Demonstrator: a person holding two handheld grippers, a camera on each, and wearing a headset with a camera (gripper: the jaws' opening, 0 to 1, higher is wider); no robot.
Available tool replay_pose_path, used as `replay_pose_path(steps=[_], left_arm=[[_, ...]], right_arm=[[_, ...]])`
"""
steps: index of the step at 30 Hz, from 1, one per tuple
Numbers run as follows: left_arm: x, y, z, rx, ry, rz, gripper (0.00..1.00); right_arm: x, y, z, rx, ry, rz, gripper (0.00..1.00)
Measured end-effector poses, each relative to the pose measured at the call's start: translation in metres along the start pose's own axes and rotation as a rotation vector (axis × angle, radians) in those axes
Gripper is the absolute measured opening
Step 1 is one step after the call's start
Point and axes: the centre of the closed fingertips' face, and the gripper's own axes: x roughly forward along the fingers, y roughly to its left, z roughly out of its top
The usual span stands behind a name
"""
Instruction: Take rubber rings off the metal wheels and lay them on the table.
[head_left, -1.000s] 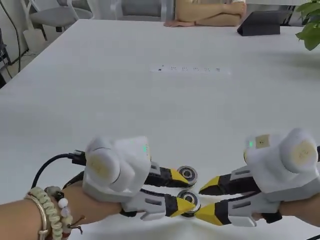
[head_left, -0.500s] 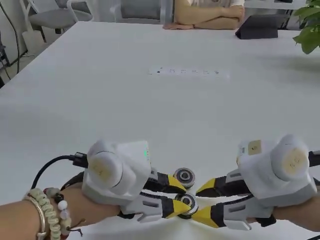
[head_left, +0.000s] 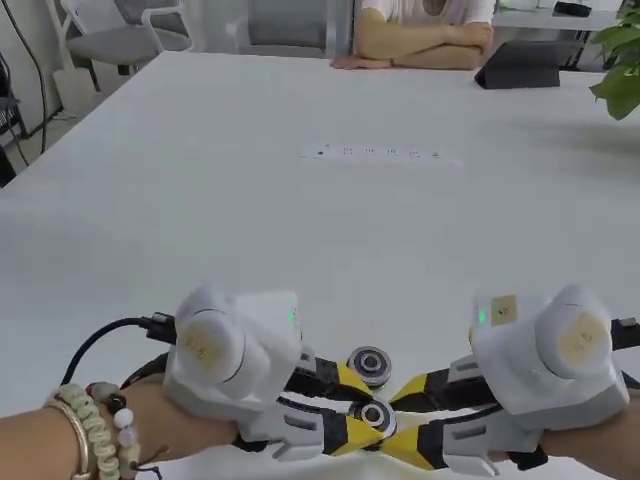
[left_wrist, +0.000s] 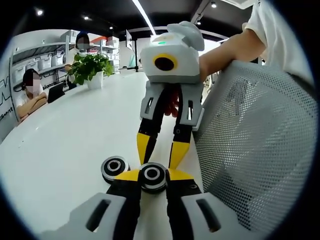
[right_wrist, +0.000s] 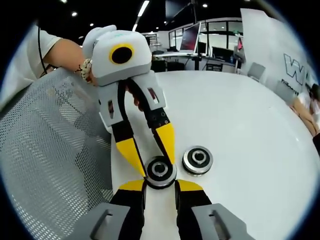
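Observation:
Two metal wheels with dark rubber rings lie at the table's near edge. The nearer wheel (head_left: 373, 414) (left_wrist: 152, 176) (right_wrist: 160, 171) sits between the yellow tips of my left gripper (head_left: 358, 408) (left_wrist: 154, 176) (right_wrist: 151, 150), which is shut on it. My right gripper (head_left: 405, 415) (right_wrist: 160, 186) (left_wrist: 161, 150) faces it from the other side. Its jaws are a wheel's width apart, tips at the wheel's rim. The second wheel (head_left: 369, 363) (left_wrist: 115, 167) (right_wrist: 197, 160) lies flat just beyond, free of both grippers.
The white table (head_left: 330, 230) stretches far ahead. A person with folded arms (head_left: 420, 40) sits at its far end beside a dark tablet (head_left: 525, 65). A plant (head_left: 622, 70) stands far right. A mesh chair back (left_wrist: 255, 150) is close by me.
The right gripper has edged left, closer to the held wheel. The left gripper keeps its hold. The head camera has tilted a little.

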Motion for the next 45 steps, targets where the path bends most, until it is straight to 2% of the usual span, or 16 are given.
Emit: replay_pose_path(steps=[7,9,11,19,23,27,30,35,37,40,43,44,45], left_arm=[[0.001,0.001,0.0,-0.003,-0.003,-0.002,0.1],[0.0,0.004,0.001,0.007,-0.004,0.015,0.08],[0.0,0.003,0.0,0.005,0.0,0.009,0.08],[-0.002,0.002,0.0,0.001,-0.006,0.008,0.08],[-0.004,0.005,-0.001,0.0,-0.005,0.007,0.08],[-0.004,0.005,-0.001,0.002,-0.004,0.008,0.07],[-0.004,0.005,-0.002,0.008,-0.003,0.009,0.07],[-0.004,0.006,-0.002,0.012,-0.001,0.011,0.07],[-0.004,0.006,-0.002,0.012,0.0,0.012,0.07],[-0.004,0.006,-0.002,0.016,0.001,0.013,0.07],[-0.005,0.006,-0.002,0.016,0.003,0.015,0.07],[-0.005,0.006,-0.003,0.015,0.003,0.016,0.07],[-0.005,0.006,-0.003,0.014,0.003,0.016,0.07]], right_arm=[[0.0,-0.001,-0.001,0.019,-0.001,0.006,0.19],[-0.001,-0.001,-0.003,0.012,0.009,0.002,0.16],[-0.001,-0.002,-0.005,0.001,0.019,-0.001,0.11],[-0.002,-0.004,-0.005,-0.028,0.028,-0.012,0.04],[-0.004,-0.013,-0.004,0.016,0.012,-0.041,0.0],[-0.004,-0.013,-0.004,0.058,0.003,-0.041,0.0],[-0.005,-0.014,-0.004,0.221,-0.015,-0.033,0.0],[-0.009,-0.017,-0.002,0.4,-0.061,-0.018,0.0],[-0.009,-0.017,-0.002,0.504,-0.07,-0.011,0.0],[-0.009,-0.017,-0.001,0.526,-0.093,0.001,0.0],[-0.01,-0.016,0.004,0.629,-0.129,-0.002,0.0],[-0.011,-0.018,0.005,0.643,-0.14,-0.009,0.0],[-0.012,-0.013,0.008,0.667,-0.14,0.031,0.0]])
